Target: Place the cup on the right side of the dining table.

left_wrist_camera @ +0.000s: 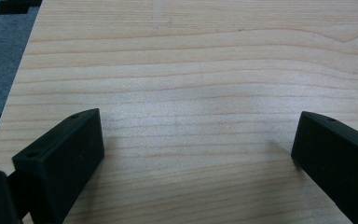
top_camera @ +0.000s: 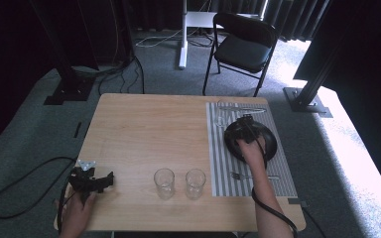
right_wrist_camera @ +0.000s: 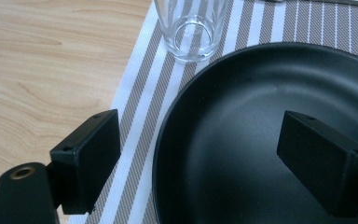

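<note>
My right tongs (right_wrist_camera: 200,154), spread, straddle the black plate's (right_wrist_camera: 261,116) stiff, slick rim; left tongs (left_wrist_camera: 191,154) spread over bare counter (left_wrist_camera: 191,70).

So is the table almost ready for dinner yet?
Partly, it seems. On the striped placemat lie a black plate, a fork and one glass. The right gripper hangs open astride the plate's rim, gripping nothing. Two more glasses stand on the bare wooden table, perhaps waiting. The left gripper is open over bare wood.
</note>
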`<act>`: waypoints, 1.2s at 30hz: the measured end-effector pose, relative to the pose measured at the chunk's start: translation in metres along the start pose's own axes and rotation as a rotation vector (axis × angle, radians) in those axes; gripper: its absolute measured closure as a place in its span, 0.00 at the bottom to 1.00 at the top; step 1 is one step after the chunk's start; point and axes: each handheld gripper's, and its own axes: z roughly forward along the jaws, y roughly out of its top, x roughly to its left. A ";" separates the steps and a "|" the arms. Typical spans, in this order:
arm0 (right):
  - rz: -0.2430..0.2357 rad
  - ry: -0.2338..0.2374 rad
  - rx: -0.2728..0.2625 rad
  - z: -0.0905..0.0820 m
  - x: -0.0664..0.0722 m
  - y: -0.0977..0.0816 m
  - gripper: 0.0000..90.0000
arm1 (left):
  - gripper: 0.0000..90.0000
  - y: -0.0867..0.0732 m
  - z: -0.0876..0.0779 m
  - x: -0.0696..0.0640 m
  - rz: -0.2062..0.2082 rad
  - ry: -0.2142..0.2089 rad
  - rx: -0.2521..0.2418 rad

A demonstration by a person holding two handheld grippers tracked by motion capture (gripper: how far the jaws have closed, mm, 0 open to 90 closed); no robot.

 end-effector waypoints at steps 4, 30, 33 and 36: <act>-0.013 0.000 -0.012 -0.006 0.001 -0.008 0.14 | 0.03 0.000 0.000 0.000 0.000 0.000 0.000; -0.035 0.026 -0.095 -0.050 -0.003 -0.055 0.14 | 0.03 0.000 0.000 0.000 0.000 0.000 0.000; -0.041 0.023 -0.100 -0.052 -0.003 -0.060 0.14 | 0.03 0.000 0.000 0.000 0.000 0.000 0.000; -0.054 0.019 -0.121 -0.056 -0.001 -0.069 0.14 | 0.03 0.000 0.000 0.000 0.000 0.000 0.000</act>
